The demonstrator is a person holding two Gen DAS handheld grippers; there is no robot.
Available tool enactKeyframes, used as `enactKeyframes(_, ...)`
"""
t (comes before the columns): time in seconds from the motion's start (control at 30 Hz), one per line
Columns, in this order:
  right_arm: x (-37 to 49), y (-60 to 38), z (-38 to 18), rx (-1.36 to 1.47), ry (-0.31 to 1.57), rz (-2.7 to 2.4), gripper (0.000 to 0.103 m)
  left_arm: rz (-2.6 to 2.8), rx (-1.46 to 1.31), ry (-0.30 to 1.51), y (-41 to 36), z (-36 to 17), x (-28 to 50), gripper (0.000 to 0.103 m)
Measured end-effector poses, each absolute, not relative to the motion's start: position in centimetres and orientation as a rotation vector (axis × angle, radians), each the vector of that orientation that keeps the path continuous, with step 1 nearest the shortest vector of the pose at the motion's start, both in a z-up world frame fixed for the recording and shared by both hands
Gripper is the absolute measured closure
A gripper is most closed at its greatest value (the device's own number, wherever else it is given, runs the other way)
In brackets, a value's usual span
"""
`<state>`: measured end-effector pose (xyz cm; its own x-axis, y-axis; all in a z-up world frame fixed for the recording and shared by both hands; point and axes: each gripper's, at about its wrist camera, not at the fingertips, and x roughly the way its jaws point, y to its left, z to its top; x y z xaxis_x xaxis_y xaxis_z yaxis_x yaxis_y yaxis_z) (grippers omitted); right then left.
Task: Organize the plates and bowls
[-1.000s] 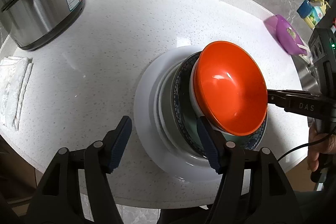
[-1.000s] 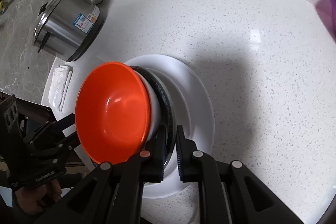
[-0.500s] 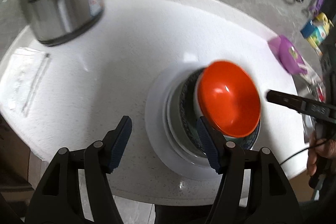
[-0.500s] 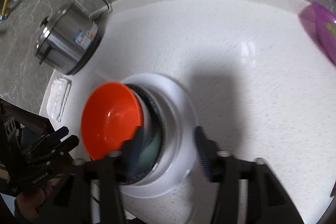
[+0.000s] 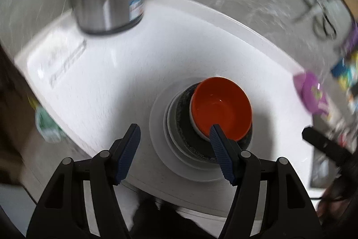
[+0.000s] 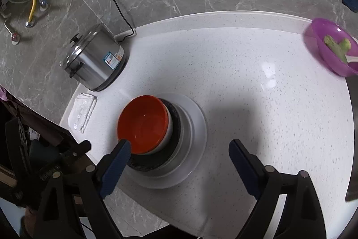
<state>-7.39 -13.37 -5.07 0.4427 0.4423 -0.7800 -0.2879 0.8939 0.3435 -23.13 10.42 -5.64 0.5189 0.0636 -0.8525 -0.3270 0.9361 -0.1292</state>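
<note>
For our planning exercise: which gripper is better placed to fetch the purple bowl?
Right: the purple bowl lies toward that side, and the right gripper, jaws opening, holds nothing.

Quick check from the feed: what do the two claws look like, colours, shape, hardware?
Both match. The left claw and right claw each have two black plastic arms with triangular cut-outs and silver pivot pins, ending in angled fingers. The fingers carry dark blue ribbed pads. No sleeves show. In the left view, the other unit's black body is too blurred for markings.
</note>
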Motion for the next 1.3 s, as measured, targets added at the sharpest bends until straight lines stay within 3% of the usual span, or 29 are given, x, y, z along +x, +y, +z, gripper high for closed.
enactKeyframes(0.33, -9.8, -11.8, -4.9, 0.174, 0.986, 0.302, 0.012, 0.086, -0.137, 1.100, 7.6, -7.1, -21.4, 0.040)
enactKeyframes(0.43, -10.7, -10.7, -4.7, 0.149, 0.970, 0.260, 0.012, 0.057, -0.110, 1.138, 8.5, -7.7, -20.4, 0.026)
enactKeyframes(1.3, -11.3, -6.5, -3.8, 0.108, 0.949, 0.112, 0.012, 0.049, -0.021, 1.019, 12.1, -4.9, -19.8, 0.026)
